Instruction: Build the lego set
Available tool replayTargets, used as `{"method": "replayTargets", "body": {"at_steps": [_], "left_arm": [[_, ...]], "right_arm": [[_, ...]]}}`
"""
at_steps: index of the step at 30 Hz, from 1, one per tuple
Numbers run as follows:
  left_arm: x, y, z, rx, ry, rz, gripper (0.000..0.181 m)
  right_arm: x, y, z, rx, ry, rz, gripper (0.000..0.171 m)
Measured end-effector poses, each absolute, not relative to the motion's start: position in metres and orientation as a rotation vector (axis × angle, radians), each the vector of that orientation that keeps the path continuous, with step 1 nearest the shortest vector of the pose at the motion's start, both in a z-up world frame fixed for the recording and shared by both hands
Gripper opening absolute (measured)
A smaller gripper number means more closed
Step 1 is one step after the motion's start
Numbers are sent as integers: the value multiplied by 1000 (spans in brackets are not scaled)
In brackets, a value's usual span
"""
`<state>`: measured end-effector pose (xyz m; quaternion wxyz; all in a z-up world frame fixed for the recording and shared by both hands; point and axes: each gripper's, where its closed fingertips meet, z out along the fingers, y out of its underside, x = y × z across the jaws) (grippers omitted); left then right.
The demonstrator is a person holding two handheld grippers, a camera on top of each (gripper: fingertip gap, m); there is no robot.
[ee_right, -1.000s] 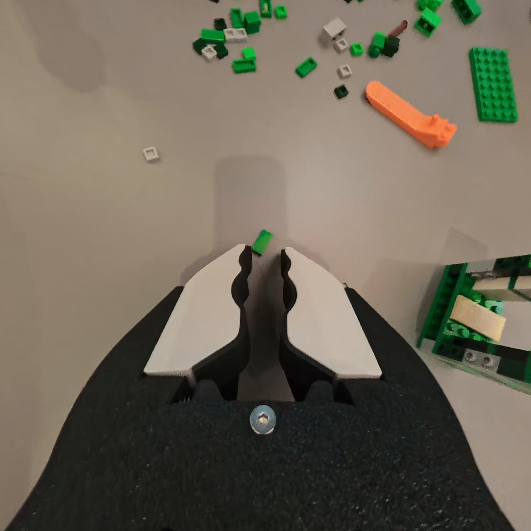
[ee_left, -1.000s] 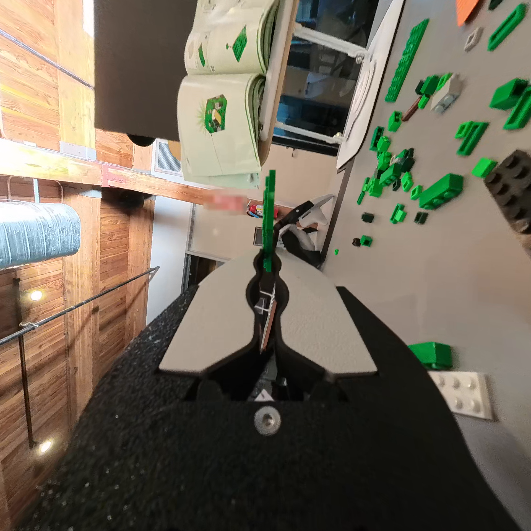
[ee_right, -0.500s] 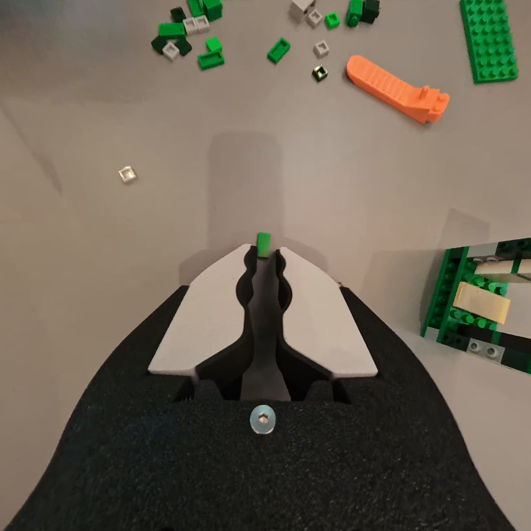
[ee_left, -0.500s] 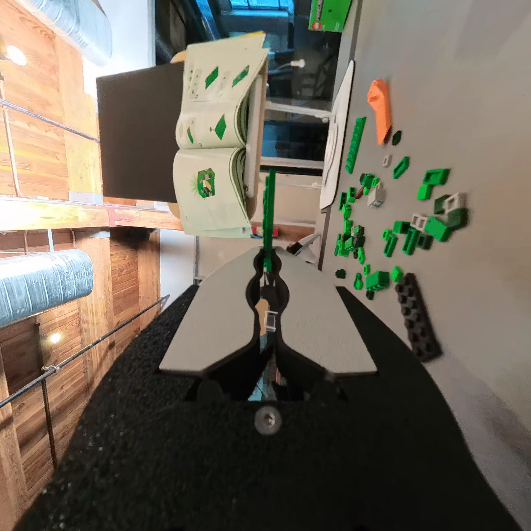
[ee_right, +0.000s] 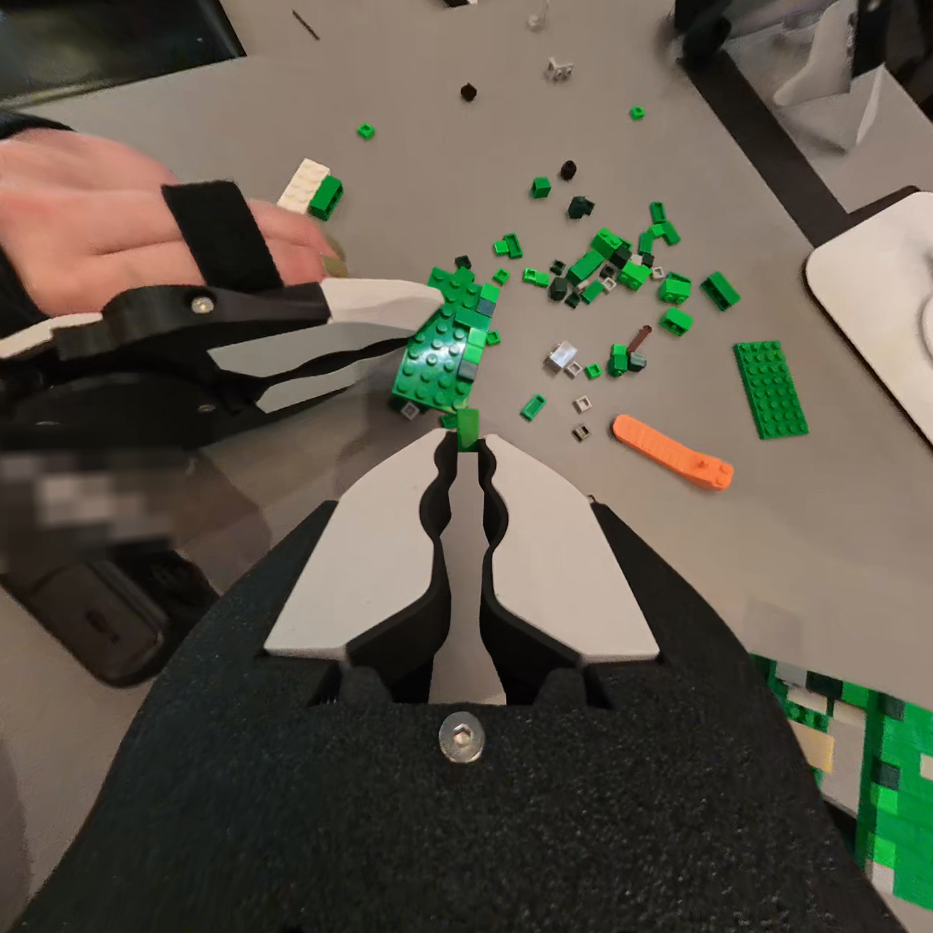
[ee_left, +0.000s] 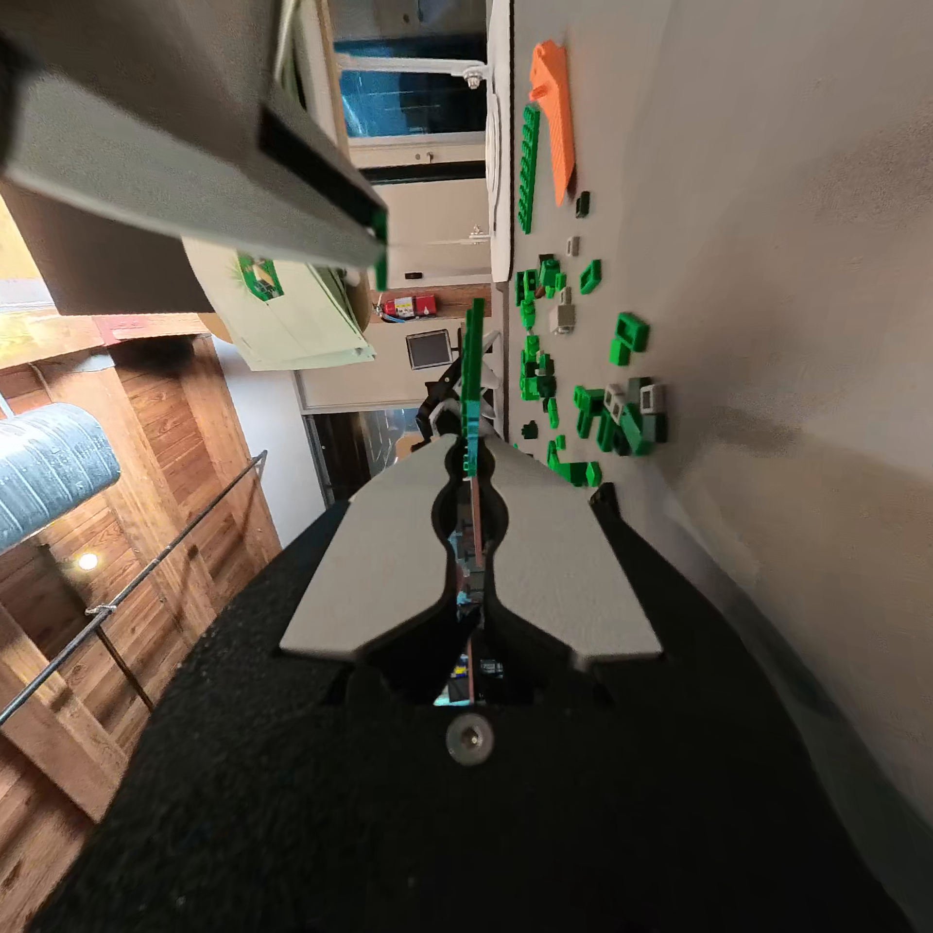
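Observation:
My left gripper (ee_left: 472,444) is shut on the edge of a green plate assembly (ee_left: 473,373), seen edge-on and held above the table. In the right wrist view the same assembly (ee_right: 439,348) is a studded green plate with small green and grey bricks along one side, clamped by the left gripper (ee_right: 419,323). My right gripper (ee_right: 467,443) is shut on a small green brick (ee_right: 467,429), held just below the assembly's near edge. It also shows in the left wrist view (ee_left: 378,242), upper left, with that brick (ee_left: 380,252) at its tip.
Loose green, grey and black bricks (ee_right: 606,262) are scattered over the grey table (ee_right: 757,530). An orange brick separator (ee_right: 671,459) and a long green plate (ee_right: 770,389) lie right. A partial build (ee_right: 883,757) sits lower right. An instruction booklet (ee_left: 282,308) stands behind.
My right gripper closed on the small green brick, lifted it off the table and brought it up to the assembly. My left gripper swung so the right gripper came into its view.

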<state>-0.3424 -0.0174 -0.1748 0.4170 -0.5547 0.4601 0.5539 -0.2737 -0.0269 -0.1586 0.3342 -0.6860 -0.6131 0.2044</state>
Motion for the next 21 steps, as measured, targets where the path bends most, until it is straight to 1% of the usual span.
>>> {"method": "replayTargets", "body": {"at_steps": [11, 21], "left_arm": [[-341, -17, -174, -1377, 1168, 1378, 4], [-337, -18, -172, -1354, 1178, 1383, 4]], "right_arm": [[-289, -22, -175, -1852, -1623, 481, 7], [-293, -23, -175, -1866, -1618, 507, 7]]}}
